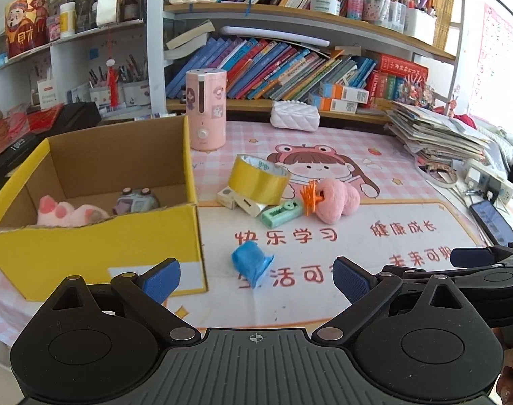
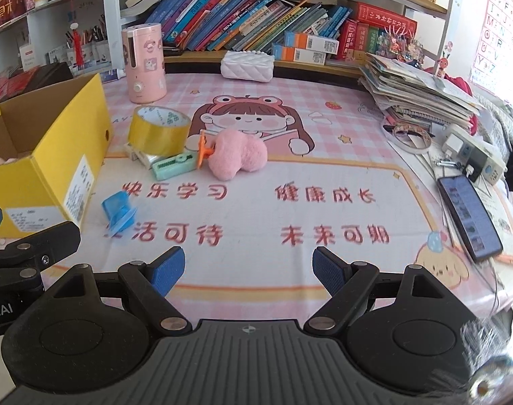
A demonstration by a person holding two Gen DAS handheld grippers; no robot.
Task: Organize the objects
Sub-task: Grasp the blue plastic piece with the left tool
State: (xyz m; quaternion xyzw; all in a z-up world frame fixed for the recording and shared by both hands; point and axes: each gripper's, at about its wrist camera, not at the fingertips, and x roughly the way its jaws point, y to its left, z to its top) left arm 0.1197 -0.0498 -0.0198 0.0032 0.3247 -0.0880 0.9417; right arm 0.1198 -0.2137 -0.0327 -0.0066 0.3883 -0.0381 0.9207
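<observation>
A yellow cardboard box (image 1: 97, 246) sits at nine o'clock on the pink mat (image 1: 357, 216) – a plush paw (image 1: 70, 214) inside. Tape roll (image 1: 258, 178), pink plush (image 1: 337, 199) and blue cup (image 1: 251, 261) (tipped over) cluster near centre. Left gripper (image 1: 256, 276) and right gripper (image 2: 248, 266) – jaws apart, empty.

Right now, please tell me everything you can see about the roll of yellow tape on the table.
The roll of yellow tape is wide, with a glossy yellow outside and a pale printed inner core. It is tilted, its open end facing up and away, propped on a small white box. It lies on the pink table mat, right of the yellow cardboard box and apart from it. A green gadget lies just in front. No gripper touches it.
</observation>
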